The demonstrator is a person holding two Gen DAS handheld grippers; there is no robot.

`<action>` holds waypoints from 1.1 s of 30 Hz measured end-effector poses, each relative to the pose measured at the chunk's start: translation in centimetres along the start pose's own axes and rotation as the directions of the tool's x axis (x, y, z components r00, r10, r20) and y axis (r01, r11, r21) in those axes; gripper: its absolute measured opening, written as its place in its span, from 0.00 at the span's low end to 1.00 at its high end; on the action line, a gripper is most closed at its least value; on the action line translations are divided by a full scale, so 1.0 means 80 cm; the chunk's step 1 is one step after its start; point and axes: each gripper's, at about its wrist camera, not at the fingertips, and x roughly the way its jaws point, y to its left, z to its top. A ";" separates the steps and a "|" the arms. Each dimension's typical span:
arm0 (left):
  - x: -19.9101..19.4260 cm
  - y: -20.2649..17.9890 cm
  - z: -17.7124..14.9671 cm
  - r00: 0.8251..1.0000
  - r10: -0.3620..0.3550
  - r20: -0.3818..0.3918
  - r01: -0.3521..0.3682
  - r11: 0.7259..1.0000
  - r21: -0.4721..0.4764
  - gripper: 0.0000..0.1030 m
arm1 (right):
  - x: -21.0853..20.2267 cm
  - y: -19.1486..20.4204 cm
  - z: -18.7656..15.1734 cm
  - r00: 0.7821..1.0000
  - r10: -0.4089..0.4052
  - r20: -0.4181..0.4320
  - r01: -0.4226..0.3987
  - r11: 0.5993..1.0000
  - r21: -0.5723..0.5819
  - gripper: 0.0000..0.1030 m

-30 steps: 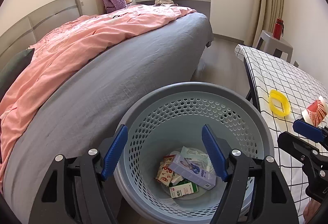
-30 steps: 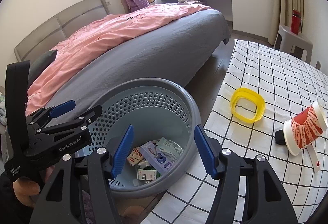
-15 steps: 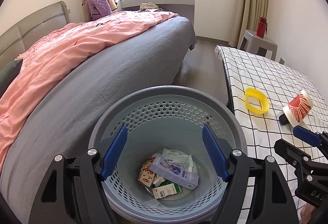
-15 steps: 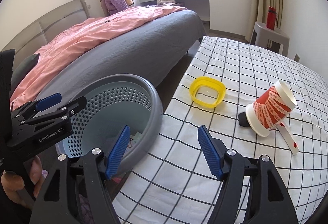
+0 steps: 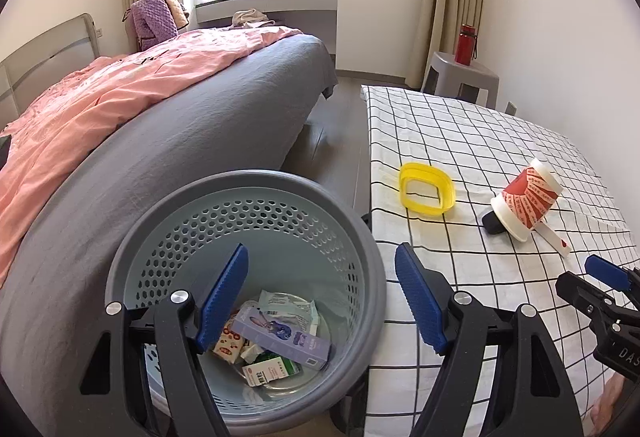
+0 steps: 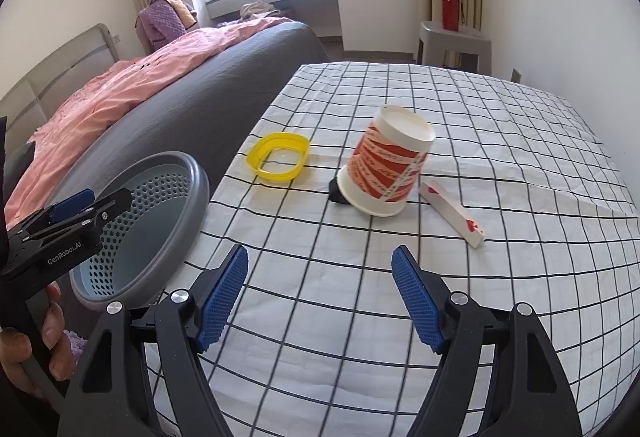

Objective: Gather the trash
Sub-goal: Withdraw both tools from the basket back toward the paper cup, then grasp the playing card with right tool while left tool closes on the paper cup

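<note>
Right wrist view: right gripper [image 6: 320, 297] wide open, empty, over table [image 6: 520, 141] near its front edge.
Left gripper [image 5: 322, 297] also wide open, empty, above bin [image 5: 360, 237] with packets; tipped paper cup [image 6: 386, 167], yellow ring [image 6: 278, 156], white strip [image 6: 452, 213] near table's left edge.

I read "GenRobot.AI" on my left gripper [image 6: 68, 221], and "DAS" on my right gripper [image 5: 612, 301].

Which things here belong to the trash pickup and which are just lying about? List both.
Job:
paper cup
yellow ring
white strip
trash basket
right gripper, jaws open
left gripper, jaws open

Lying about:
red bottle
purple bag
pink duvet
</note>
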 end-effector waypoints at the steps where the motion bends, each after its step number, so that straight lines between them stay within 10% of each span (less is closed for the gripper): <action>1: 0.000 -0.005 0.000 1.000 -0.005 0.000 0.005 1.000 0.004 0.71 | -0.002 -0.008 0.000 1.000 -0.002 0.001 0.002 1.000 0.007 0.71; 16: 0.025 -0.067 -0.005 0.997 -0.062 -0.046 0.065 0.996 0.066 0.71 | 0.036 -0.103 0.024 0.992 -0.111 -0.066 0.112 0.994 0.008 0.73; 33: 0.051 -0.094 -0.009 0.991 -0.094 -0.095 0.103 0.989 0.104 0.71 | 0.129 -0.131 0.038 0.976 -0.138 -0.167 0.133 0.990 -0.039 0.44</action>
